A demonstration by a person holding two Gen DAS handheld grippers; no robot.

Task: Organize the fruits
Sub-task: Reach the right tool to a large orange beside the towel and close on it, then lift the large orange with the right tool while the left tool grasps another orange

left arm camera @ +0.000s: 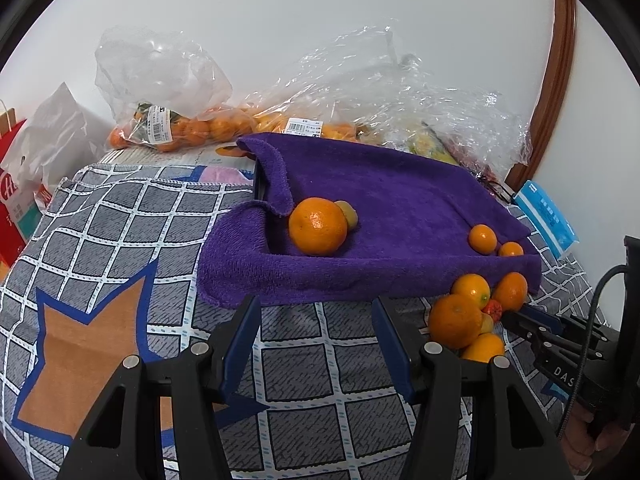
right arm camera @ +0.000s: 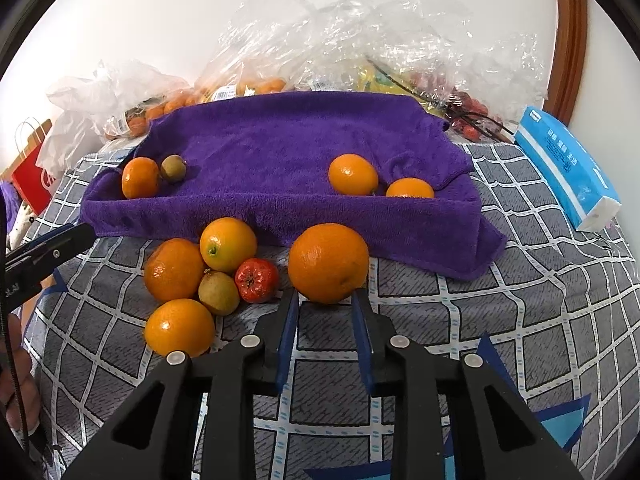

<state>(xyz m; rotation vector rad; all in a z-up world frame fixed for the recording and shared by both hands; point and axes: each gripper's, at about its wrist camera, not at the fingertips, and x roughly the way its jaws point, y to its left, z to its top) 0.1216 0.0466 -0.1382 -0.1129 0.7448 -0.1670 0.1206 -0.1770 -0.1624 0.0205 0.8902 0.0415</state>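
While the left gripper (left arm camera: 316,312) idles with fingers apart, the right gripper's (right arm camera: 326,300) spread fingers flank a big orange (right arm camera: 328,262); next they should pinch it, then lift it onto the purple towel (right arm camera: 280,152).
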